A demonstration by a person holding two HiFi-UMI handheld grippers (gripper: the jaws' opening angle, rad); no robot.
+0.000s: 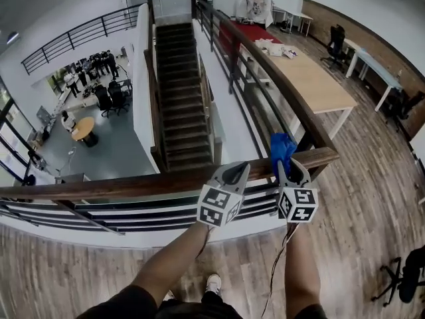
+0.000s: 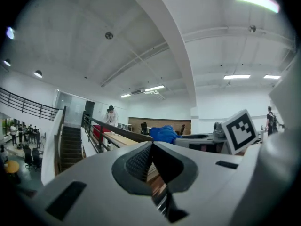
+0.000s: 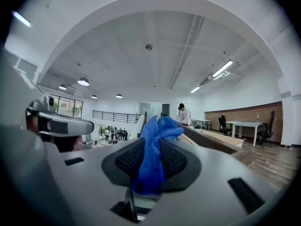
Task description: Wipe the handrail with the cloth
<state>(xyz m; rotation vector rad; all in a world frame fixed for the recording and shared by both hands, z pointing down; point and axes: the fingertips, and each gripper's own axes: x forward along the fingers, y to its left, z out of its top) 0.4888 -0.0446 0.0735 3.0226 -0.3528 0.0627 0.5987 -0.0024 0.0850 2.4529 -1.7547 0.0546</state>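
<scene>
The brown wooden handrail (image 1: 153,183) runs across in front of me and turns at a corner post on the right. My right gripper (image 1: 291,171) is shut on a crumpled blue cloth (image 1: 282,148), which sticks up just above the rail near that corner. In the right gripper view the cloth (image 3: 153,159) is pinched between the black pads and spills over the jaw tips. My left gripper (image 1: 237,170) hovers beside it over the rail, shut on nothing. In the left gripper view the pads (image 2: 141,161) meet, and the cloth (image 2: 164,133) shows beyond them.
Beyond the rail the floor drops to a lower level with a staircase (image 1: 178,92) and several people. Along the rail's far branch stands a long wooden table (image 1: 312,78), with a person (image 1: 255,4) at its end. Office chairs (image 1: 405,105) stand on the right.
</scene>
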